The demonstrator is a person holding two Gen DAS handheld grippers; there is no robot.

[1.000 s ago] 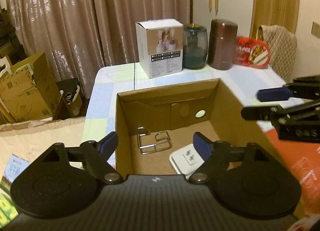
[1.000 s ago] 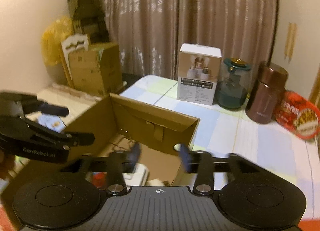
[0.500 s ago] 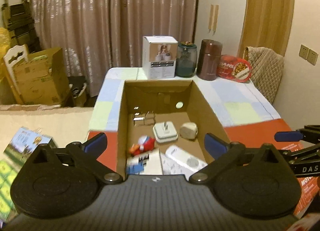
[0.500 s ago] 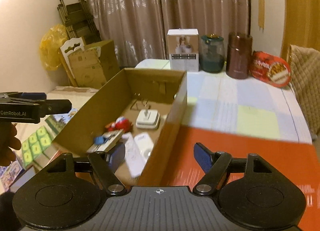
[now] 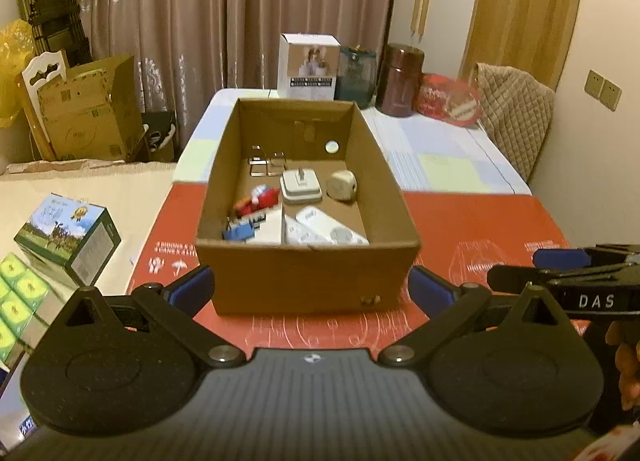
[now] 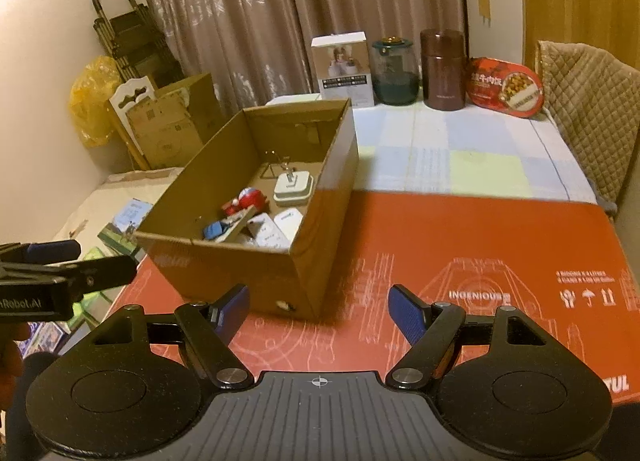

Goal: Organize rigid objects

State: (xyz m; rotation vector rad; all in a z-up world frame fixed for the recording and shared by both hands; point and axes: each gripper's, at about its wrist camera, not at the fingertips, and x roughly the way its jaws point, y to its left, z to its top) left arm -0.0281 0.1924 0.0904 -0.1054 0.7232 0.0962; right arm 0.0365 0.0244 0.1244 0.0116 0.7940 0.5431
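Red mat (image 6: 460, 245) under cardboard box (image 5: 308, 273); left tongs (image 5: 310, 287), right tongs (image 6: 320, 311) released, empty.

Brownish patterned curtains (image 5: 224, 13) drawn across the far wall, lit warm and dim. Wooden door (image 5: 524, 9) at right, beside a pale wall with a beige switch plate (image 5: 603, 90). Quilted chair back (image 5: 516, 113) tucked against the desk (image 5: 440, 149) (checked pastel cloth). Stacked cardboard cartons (image 5: 86, 113) at left, a yellow plastic bag (image 6: 94, 101) and a folded black trolley (image 6: 132, 41) against the white wall.
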